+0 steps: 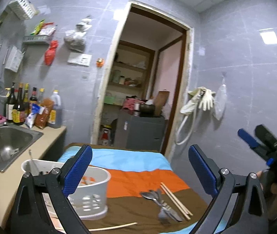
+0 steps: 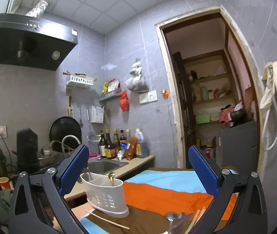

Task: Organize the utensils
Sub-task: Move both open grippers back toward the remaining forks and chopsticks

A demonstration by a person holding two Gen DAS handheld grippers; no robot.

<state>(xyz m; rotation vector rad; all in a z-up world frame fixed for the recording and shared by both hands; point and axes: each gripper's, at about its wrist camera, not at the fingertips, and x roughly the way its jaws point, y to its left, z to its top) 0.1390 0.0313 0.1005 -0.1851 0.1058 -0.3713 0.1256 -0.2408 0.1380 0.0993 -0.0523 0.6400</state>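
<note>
A white slotted utensil caddy (image 1: 91,193) (image 2: 105,193) stands at the left edge of the table's striped cloth (image 1: 138,175) (image 2: 169,191). It holds a gold-headed spoon (image 2: 111,175) and a few other handles. A pile of metal spoons and forks (image 1: 160,204) (image 2: 175,217) lies on the brown stripe beside a pair of wooden chopsticks (image 1: 176,201) (image 2: 197,217). A single chopstick (image 1: 115,226) (image 2: 107,219) lies in front of the caddy. My left gripper (image 1: 140,153) is open and empty above the table. My right gripper (image 2: 138,153) (image 1: 253,134) is open and empty too, held off to the right.
A steel sink (image 1: 11,136) (image 2: 103,164) is set in the counter on the left, with sauce bottles (image 1: 21,105) (image 2: 119,146) behind it. Beyond the table is an open doorway with a grey cabinet (image 1: 142,132). Gloves (image 1: 204,97) hang on the right wall.
</note>
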